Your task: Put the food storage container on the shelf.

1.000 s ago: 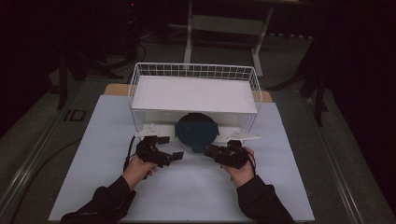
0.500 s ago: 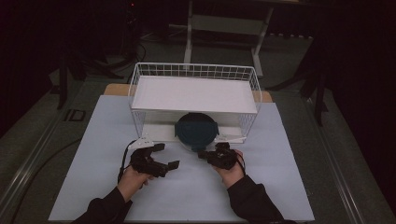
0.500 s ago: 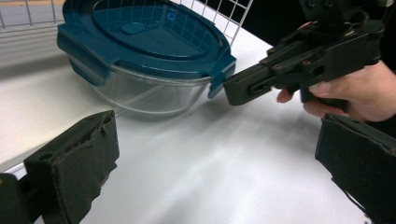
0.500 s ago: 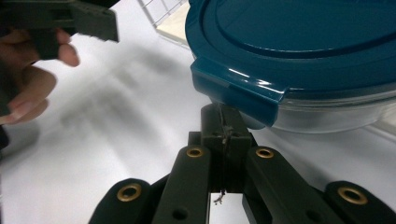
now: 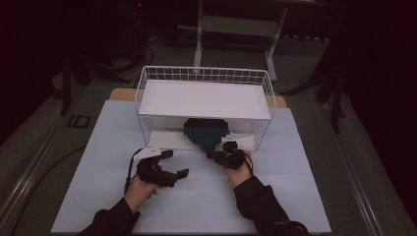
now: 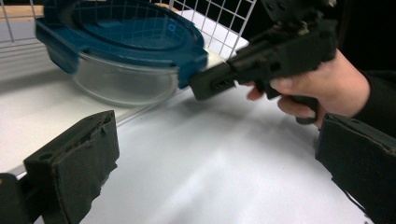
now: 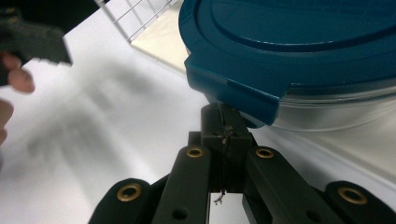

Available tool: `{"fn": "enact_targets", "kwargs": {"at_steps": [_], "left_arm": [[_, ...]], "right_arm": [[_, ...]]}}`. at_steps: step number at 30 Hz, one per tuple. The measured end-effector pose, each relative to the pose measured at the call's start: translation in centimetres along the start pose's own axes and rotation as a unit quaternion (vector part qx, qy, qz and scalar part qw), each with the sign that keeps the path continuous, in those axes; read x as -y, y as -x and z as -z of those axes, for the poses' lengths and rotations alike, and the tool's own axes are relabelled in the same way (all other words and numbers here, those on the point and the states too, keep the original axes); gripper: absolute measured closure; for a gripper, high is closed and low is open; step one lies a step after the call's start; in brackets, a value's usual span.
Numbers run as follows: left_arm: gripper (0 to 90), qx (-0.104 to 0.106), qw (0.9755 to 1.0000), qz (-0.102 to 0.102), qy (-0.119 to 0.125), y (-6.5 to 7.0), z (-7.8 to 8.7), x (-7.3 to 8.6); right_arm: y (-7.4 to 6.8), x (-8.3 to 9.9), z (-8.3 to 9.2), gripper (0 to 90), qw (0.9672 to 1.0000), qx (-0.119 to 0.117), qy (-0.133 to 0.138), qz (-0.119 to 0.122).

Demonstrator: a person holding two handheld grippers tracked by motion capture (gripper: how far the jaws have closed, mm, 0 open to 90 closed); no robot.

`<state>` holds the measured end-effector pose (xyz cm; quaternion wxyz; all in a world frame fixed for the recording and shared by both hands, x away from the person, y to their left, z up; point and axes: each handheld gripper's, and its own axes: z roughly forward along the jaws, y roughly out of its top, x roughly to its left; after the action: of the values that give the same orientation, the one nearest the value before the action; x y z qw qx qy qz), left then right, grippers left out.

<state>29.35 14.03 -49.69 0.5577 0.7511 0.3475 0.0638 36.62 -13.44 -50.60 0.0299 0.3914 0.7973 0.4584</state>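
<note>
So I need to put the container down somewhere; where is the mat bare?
The white mat lies bare right of the right gripper and left of the left gripper. It is crowded where the blue-lidded container sits under the wire rack.

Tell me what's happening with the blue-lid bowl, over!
Right gripper shut, tips at the lid's clip. Left gripper open, holding nothing. Glass bowl tilted under the wire shelf. Nothing blocking.

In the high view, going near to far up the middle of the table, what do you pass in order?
Left gripper, jaws open → right gripper, jaws shut, its tips at the container's near edge → blue-lidded glass container under the shelf → white wire basket shelf → wooden table edge.
</note>
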Motion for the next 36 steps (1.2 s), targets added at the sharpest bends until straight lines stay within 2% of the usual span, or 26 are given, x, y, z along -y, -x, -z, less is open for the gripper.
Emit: {"fn": "enact_targets", "kwargs": {"at_steps": [9, 11, 14, 16, 18, 21, 24, 26, 27, 28, 29, 30, 32, 36], "left_arm": [[0.0, 0.0, 1.0, -0.003, 0.001, 0.1, 0.0, 0.1], [0.0, 0.0, 1.0, -0.005, 0.0, 0.1, 0.1, 0.0], [0.0, -0.003, 0.9999, -0.01, -0.001, 0.2, 0.1, 0.0], [0.0, -0.003, 0.9999, -0.011, 0.0, 0.3, 0.1, 0.0], [0.0, -0.001, 0.9999, -0.014, 0.004, 0.4, 0.2, -0.1], [0.0, 0.001, 0.9998, -0.019, 0.003, 0.5, 0.3, -0.3], [0.0, 0.003, 0.9997, -0.026, 0.003, 0.8, 0.5, -0.5], [0.0, 0.005, 0.9995, -0.029, 0.007, 1.0, 0.8, -0.7], [0.0, 0.005, 0.9995, -0.029, 0.007, 1.0, 0.8, -0.7], [0.0, 0.006, 0.9994, -0.033, 0.009, 1.2, 1.0, -0.9], [0.0, 0.005, 0.9993, -0.036, 0.011, 1.3, 1.1, -0.9], [0.0, 0.006, 0.9991, -0.039, 0.014, 1.5, 1.3, -1.1], [0.0, 0.007, 0.9991, -0.039, 0.015, 1.6, 1.5, -1.2], [0.0, 0.011, 0.999, -0.041, 0.012, 1.8, 1.7, -1.3]], "right_arm": [[1.0, -1.3, -1.1, 90.0, 0.9998, 0.014, 0.008, -0.012], [1.2, -1.4, -1.2, 90.0, 0.9998, 0.008, 0.007, -0.014], [0.9, -1.4, -1.4, 89.9, 0.9998, 0.017, 0.006, -0.005], [0.8, -1.3, -1.2, 89.7, 0.9998, 0.015, 0.01, -0.007], [0.4, -1.1, -0.9, 87.1, 0.9998, 0.014, 0.011, 0.004], [-0.2, -0.7, 0.0, 76.2, 0.9997, 0.003, 0.018, 0.016], [-0.7, -0.4, 0.9, 53.4, 0.9994, 0.0, 0.026, 0.021], [-0.9, -0.2, 1.6, 37.3, 0.9989, 0.0, 0.041, 0.023], [-0.9, -0.2, 1.6, 37.3, 0.9989, 0.0, 0.041, 0.023], [-1.1, 0.0, 2.5, 25.3, 0.9982, -0.014, 0.055, 0.021], [-1.1, 0.0, 2.5, 25.3, 0.9982, -0.014, 0.055, 0.021], [-1.2, 0.1, 3.0, 20.3, 0.9974, -0.031, 0.063, 0.018], [-1.3, 0.3, 3.6, 18.0, 0.9968, -0.037, 0.069, 0.014], [-1.4, 0.8, 4.5, 17.2, 0.9965, -0.033, 0.072, 0.027]]}}
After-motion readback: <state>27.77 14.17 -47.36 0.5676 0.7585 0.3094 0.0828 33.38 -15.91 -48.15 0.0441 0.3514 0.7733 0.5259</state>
